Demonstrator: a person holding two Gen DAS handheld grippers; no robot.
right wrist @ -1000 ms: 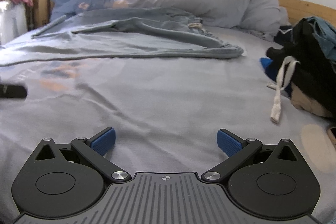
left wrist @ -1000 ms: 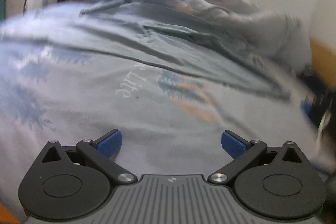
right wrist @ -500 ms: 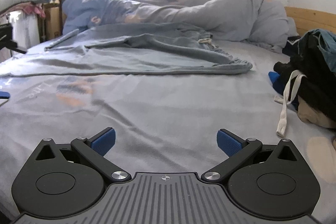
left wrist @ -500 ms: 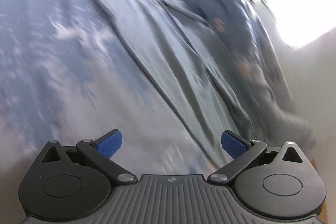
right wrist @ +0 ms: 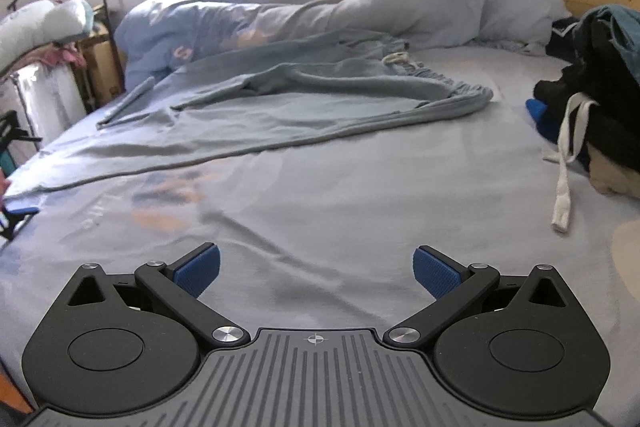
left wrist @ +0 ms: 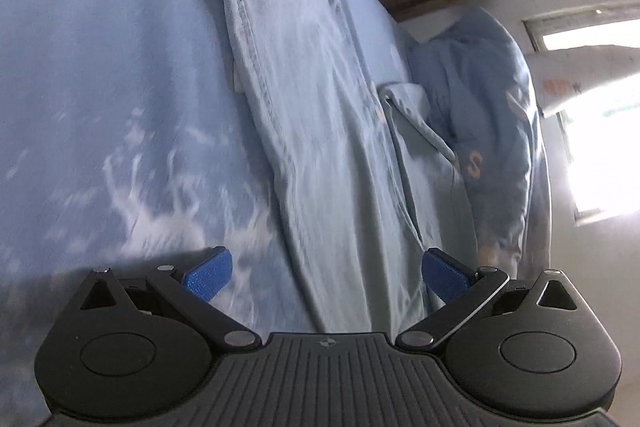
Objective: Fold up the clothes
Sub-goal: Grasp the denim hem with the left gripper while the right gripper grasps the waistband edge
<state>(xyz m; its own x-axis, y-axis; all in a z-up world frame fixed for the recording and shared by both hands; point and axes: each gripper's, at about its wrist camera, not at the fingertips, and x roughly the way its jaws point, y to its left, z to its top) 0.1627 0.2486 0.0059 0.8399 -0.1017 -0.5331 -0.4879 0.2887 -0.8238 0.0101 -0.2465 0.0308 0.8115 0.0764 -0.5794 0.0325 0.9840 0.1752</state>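
**Trousers spread on bed, both grippers empty**

We find the pale blue trousers [right wrist: 280,115] lying flat across the middle of the bed sheet [right wrist: 360,211], elastic waistband toward the headboard side, legs running toward the bed's left edge. In the left wrist view the same trousers [left wrist: 320,131] stretch away from the camera, hem at the far end. The left gripper [left wrist: 326,269] hovers just over the cloth, jaws wide, holding nothing. The right gripper [right wrist: 316,267] sits above bare sheet, near the trousers but apart, jaws wide and empty. Behind the garment a bunched duvet [right wrist: 360,7] lines the wall. A pile of dark clothes [right wrist: 592,99] with a white strap [right wrist: 566,163] occupies the right side.
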